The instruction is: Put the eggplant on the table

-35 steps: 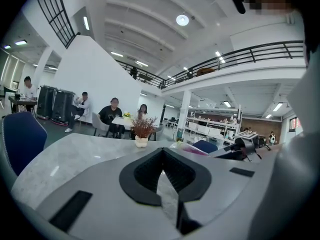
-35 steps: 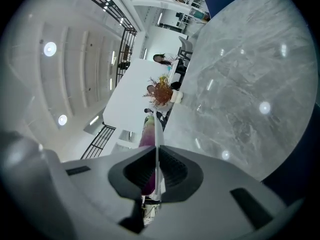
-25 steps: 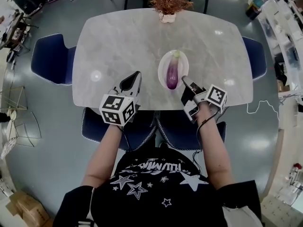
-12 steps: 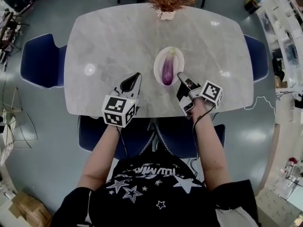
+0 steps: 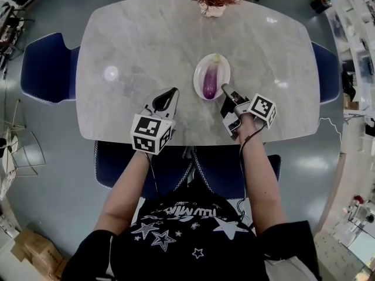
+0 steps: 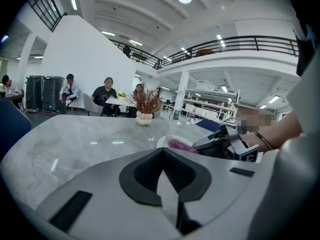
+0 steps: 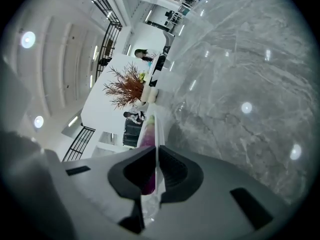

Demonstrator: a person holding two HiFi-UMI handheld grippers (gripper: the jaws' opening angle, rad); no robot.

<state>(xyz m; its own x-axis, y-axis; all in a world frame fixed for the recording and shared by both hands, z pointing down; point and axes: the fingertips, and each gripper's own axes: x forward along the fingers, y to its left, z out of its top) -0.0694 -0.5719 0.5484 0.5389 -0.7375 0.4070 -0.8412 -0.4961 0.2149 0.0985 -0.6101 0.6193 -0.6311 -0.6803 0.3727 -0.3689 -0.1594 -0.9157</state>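
**A:** What has changed for us over this last second?

**B:** Going from the left, very little. Our left tongs (image 5: 171, 91) hang over the near part of the tabletop (image 5: 140, 40) about where they were. Their jaws are pressed together and nothing is in them. In the middle, the eggplant (image 5: 209, 82) hasn't budged. It lies lengthwise on the white plate (image 5: 197, 75). On the right, our right tongs (image 5: 223, 86) have crept in, and their tip now sits just beside the plate's near right rim.

**A:** So what does that mean for the job?

**B:** We judge that we're only on the approach and the lift hasn't started. The right jaws are drawn together to a hairline seam and grip nothing. We'd have to spread them before they could take the eggplant off the plate and lay it on the bare tabletop.

**A:** What does one view give us that another doesn't?

**B:** Only the head view lays out both tongs and the plate together, but it is too far off to show the seams. The left gripper view looks across the tabletop to the dried plant (image 6: 145, 99). It also shows the right tongs low beside the plate. The right gripper view is rolled on its side, so the plate shows edge-on as a thin white line with the eggplant lying along it.
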